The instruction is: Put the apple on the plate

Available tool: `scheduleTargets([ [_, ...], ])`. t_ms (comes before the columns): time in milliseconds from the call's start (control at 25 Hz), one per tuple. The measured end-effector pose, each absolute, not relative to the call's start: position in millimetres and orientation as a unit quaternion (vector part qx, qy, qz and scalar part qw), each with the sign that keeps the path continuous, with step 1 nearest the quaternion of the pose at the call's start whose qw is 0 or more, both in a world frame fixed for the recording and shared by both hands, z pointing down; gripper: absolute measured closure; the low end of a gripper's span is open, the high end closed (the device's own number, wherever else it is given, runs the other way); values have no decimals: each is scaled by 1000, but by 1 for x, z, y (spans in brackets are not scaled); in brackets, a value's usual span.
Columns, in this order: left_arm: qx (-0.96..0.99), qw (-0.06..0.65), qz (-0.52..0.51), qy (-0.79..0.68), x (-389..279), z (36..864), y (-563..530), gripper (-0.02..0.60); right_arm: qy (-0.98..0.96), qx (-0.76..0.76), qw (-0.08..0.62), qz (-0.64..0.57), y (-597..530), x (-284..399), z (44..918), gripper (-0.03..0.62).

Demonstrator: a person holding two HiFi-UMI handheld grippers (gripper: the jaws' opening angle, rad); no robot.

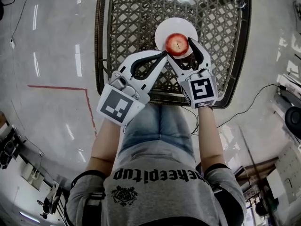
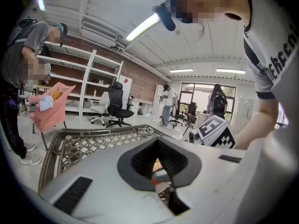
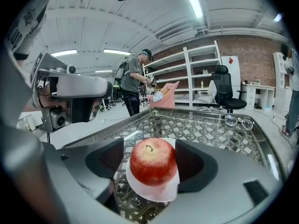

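Red apple [image 3: 153, 168] on round plate [image 1: 176, 25], right gripper [image 1: 178, 48] parted around it; left gripper [image 1: 160, 56] closed

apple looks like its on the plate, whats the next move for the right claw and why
Probably open the right claw a little wider and draw it straight back. The apple seems to sit on the plate, and a sliver of plate shows between it and one jaw, so the grip looks loose.

Glossy red apple [image 3: 153, 168], smooth white plate [image 1: 163, 31] — woven wicker table [image 1: 131, 13].
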State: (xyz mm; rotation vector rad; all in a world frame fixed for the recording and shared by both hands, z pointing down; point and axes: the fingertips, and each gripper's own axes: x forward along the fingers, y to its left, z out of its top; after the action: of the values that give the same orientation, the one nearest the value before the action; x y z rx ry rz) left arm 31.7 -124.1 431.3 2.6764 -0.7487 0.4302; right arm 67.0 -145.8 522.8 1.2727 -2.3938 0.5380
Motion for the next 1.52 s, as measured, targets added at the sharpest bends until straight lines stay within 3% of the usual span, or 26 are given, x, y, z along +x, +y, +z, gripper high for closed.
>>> scheduleTargets([
  [40,939,163,150,-263,32,430,-124,560,-853,449,186,191,-145,66,520,261],
  [240,941,158,145,-263,34,423,-120,560,-861,440,181,180,-140,62,506,287],
  [880,951,134,121,-251,50,380,-104,560,-864,452,167,145,-123,75,443,587],
  [1520,965,100,104,-219,73,324,-79,560,-862,480,115,112,-94,94,350,599],
])
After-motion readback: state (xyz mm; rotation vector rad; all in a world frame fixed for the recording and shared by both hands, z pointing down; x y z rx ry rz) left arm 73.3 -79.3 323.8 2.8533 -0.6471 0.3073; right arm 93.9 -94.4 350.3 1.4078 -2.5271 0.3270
